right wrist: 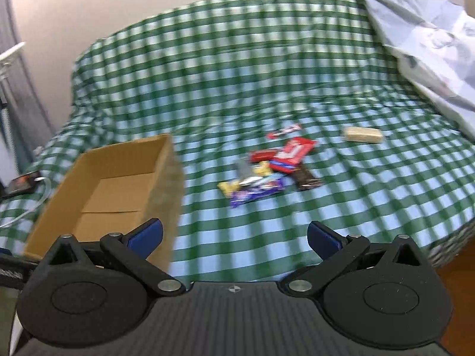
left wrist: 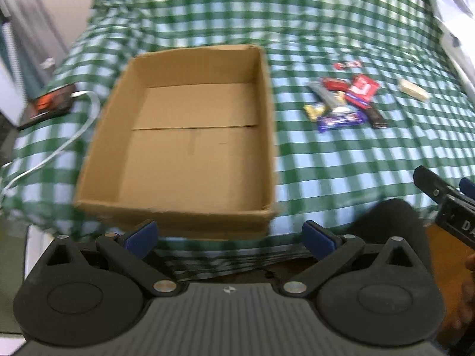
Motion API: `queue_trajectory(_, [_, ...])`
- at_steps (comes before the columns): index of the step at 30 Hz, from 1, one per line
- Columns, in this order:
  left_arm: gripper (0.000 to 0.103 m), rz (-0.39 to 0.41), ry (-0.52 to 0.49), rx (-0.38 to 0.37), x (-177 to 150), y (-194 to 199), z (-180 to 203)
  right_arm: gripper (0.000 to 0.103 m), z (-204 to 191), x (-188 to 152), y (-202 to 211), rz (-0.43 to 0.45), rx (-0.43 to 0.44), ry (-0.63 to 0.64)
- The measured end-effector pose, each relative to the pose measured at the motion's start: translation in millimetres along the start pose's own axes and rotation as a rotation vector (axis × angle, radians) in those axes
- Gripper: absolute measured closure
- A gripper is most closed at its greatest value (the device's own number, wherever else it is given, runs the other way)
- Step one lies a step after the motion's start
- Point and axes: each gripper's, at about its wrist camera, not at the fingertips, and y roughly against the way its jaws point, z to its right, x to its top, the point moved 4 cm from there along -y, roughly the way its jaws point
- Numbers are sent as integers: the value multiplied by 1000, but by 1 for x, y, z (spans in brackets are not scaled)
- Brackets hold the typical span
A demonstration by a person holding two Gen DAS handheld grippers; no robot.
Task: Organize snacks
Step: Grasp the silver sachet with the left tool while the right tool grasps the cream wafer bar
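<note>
Cardboard box (left wrist: 190, 136) with nothing inside on green checked bed (left wrist: 326, 163), snack pile (left wrist: 347, 101) lying beside it, left tool (left wrist: 228, 234) and right tool (right wrist: 234, 235) both spread apart, holding nothing

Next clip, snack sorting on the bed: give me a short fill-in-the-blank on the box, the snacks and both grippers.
1. The cardboard box holds ____ snacks.
2. The purple wrapper lies at the near edge of the snack pile, on the ____ and white checked sheet.
3. The left gripper and right gripper both have their jaws ____.
4. The beige bar lies ____ from the pile.

Missing words: no; green; open; apart
</note>
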Motion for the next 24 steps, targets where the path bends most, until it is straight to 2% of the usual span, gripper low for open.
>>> queue_trajectory(7, [0,-107,-12,-123,62,-50,61,0,76,27,-37,0,-107,-58])
queue_trajectory(12, [0,-213,12,-169,120,-115,107,0,141,75,-93,63,-212,-2])
queue_trajectory(14, [0,-237,18,-163,143,-145,124,0,173,101,-129,94,-241,58])
queue_trajectory(17, [0,-254,11,-144,172,-190,149,0,218,132,-191,82,-270,161])
queue_trajectory(20, [0,-283,-2,-151,190,-229,165,0,260,151,-260,9,-313,232])
queue_trajectory(24, [0,-336,-3,-134,205,-280,180,0,293,163,-335,-87,-288,303])
